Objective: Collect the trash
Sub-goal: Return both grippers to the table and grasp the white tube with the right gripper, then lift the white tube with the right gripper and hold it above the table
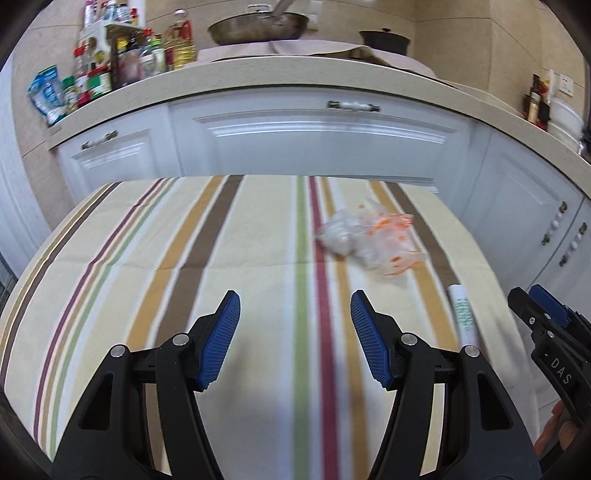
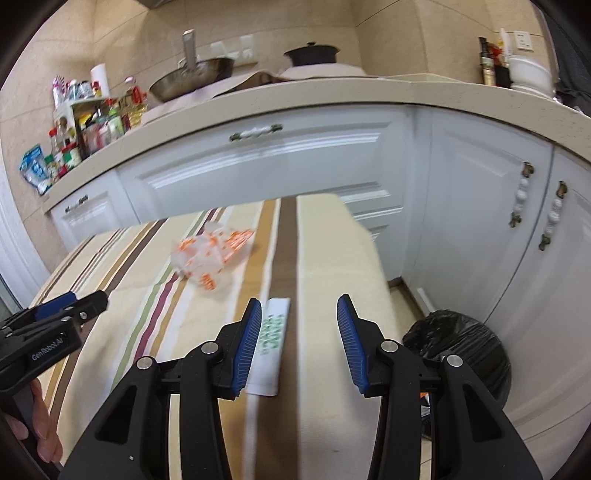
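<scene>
A crumpled clear plastic bag with orange print [image 1: 373, 240] lies on the striped tablecloth [image 1: 221, 240], ahead and right of my open, empty left gripper [image 1: 295, 306]. It also shows in the right wrist view [image 2: 210, 254]. A white paper sleeve with green print [image 2: 271, 343] lies flat on the cloth, just right of the left finger of my open, empty right gripper [image 2: 299, 314]. The sleeve also shows in the left wrist view [image 1: 463, 314]. A bin lined with a black bag [image 2: 461, 354] stands on the floor right of the table.
White kitchen cabinets [image 1: 314, 136] stand close behind the table under a beige counter with bottles [image 1: 110, 62], a wok [image 1: 258, 26] and a black pot [image 2: 312, 53]. The table's right edge [image 2: 373, 258] drops to the floor beside the bin.
</scene>
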Available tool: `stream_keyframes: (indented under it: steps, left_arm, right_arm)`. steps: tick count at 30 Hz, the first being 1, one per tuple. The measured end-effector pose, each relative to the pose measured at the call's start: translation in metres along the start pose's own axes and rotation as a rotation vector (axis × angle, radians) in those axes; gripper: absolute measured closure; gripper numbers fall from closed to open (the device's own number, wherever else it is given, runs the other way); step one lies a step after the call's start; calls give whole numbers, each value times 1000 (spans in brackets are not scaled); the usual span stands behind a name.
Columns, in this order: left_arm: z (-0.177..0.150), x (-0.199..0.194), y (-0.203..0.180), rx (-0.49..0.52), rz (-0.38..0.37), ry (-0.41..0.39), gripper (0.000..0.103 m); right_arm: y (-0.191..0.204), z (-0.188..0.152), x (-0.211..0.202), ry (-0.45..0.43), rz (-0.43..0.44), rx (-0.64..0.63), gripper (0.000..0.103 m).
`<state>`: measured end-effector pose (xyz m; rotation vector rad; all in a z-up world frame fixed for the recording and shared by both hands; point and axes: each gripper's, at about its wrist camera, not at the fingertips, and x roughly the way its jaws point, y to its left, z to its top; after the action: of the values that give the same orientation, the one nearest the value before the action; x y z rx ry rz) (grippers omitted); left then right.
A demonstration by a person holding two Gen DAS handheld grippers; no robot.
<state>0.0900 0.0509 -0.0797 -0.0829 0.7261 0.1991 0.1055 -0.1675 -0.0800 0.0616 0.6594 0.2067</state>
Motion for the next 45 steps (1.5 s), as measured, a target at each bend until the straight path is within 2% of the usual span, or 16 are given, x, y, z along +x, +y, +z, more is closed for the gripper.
stream_keyframes:
  steps: [9,18,22,24,26,33,36,40,45]
  left_arm:
    - [-10,7,46,-60,24,25,42]
    - [-14,15,49,-68,-4,48,42]
    - [-13,16,40,-56,-22,51,42]
    - [-13,17,34,-46,-29,50,42]
    - [-11,18,28,-38,-39,51,42]
    - [-2,20,-2,-9,-72,35,42]
    - [3,21,-16,4,-87,17,42]
    - [11,28,-37,21,-99,-7,42]
    - [14,39,-52,37,-97,7,42]
  right_arm:
    - [28,-11,28,120,-22,-38,60]
    - [33,-17,49,245,-54,-53,60]
    - [35,-18,49,247,-57,-68,63]
    - [34,-17,49,246,-48,-65,77]
    - [33,-18,48,245,-33,-58,80]
    - [30,-14,40,203,-7,-58,82]
    - [25,-10,35,180,2,-54,89]
    - [16,-4,30,149,6,-51,89]
    - [3,-1,35,172,56,-22,90]
